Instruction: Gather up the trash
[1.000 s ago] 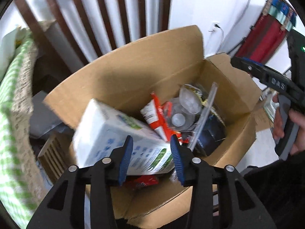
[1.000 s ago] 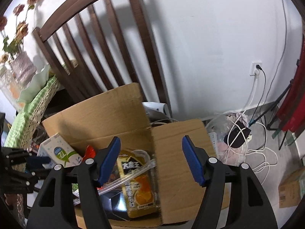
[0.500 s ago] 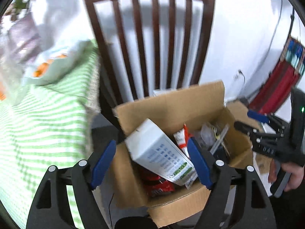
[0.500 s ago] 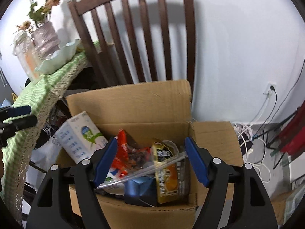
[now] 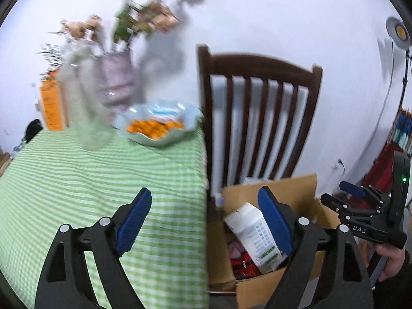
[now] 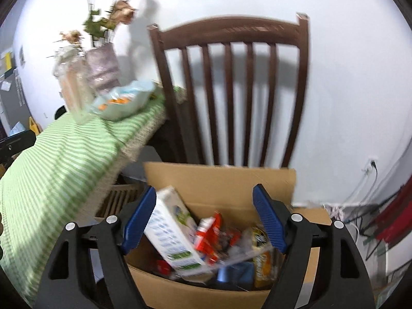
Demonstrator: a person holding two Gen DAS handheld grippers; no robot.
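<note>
A cardboard box (image 6: 219,182) stands on the seat of a dark wooden chair (image 6: 231,82) and holds trash: a white milk carton (image 6: 172,231), red wrappers (image 6: 208,234), a yellow packet (image 6: 262,255) and clear plastic. The box also shows in the left wrist view (image 5: 283,190) with the carton (image 5: 255,234) in it. My left gripper (image 5: 203,221) is open and empty, above the table edge beside the box. My right gripper (image 6: 203,221) is open and empty, just above the box. The right gripper also shows in the left wrist view (image 5: 360,206).
A table with a green striped cloth (image 5: 103,180) stands left of the chair. On it are a pale bowl with orange snacks (image 5: 159,126), a glass jar (image 5: 85,97) and a vase of dried flowers (image 5: 121,77). Cables and a wall socket (image 6: 370,164) lie at the right.
My left gripper has let go of the milk carton, opened wide, and pulled up and left toward the table. The carton now lies in the box. The right gripper has drawn back a little.
</note>
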